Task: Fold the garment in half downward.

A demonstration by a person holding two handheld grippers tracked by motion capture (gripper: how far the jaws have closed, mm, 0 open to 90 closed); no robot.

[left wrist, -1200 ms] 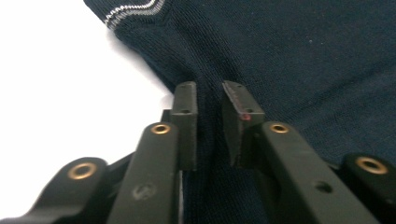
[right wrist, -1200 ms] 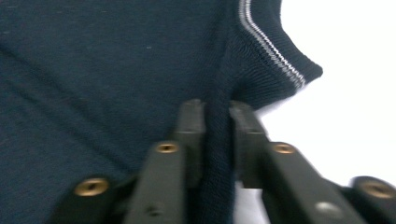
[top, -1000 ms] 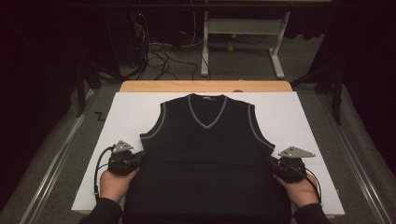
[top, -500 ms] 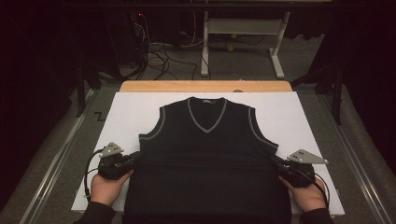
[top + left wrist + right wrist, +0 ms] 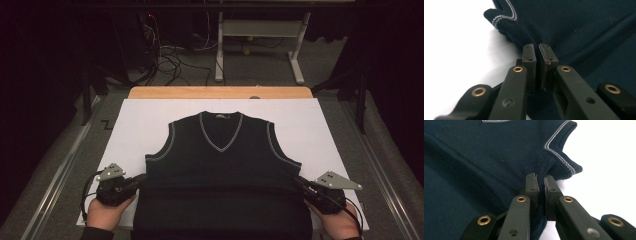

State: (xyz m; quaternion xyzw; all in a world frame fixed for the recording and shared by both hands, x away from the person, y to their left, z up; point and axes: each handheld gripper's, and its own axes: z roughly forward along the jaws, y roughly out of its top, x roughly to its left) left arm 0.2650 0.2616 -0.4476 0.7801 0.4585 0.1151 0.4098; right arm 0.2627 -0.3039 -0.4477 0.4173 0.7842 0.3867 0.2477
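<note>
A dark navy sleeveless V-neck vest (image 5: 220,165) with pale trim lies flat on a white sheet (image 5: 140,125), neck toward the far side. My left gripper (image 5: 141,179) is shut on the vest's left side edge just below the armhole; in the left gripper view the jaws (image 5: 538,48) pinch the ribbed knit (image 5: 579,27). On the opposite side my right gripper (image 5: 298,181) is shut on the right edge below the other armhole, and in the right gripper view its pads (image 5: 541,178) clamp the fabric (image 5: 479,157). A crease runs across the vest between the two grippers.
The sheet covers a wooden table whose far edge (image 5: 220,92) shows bare. Metal rails (image 5: 60,175) run along both sides of the table. Beyond it stand a white frame (image 5: 260,45) and loose cables (image 5: 170,55) on the floor.
Both hands have drawn outward and toward the near edge, each keeping its grip. The vest has slid nearer with them, and its body is pulled wider.
</note>
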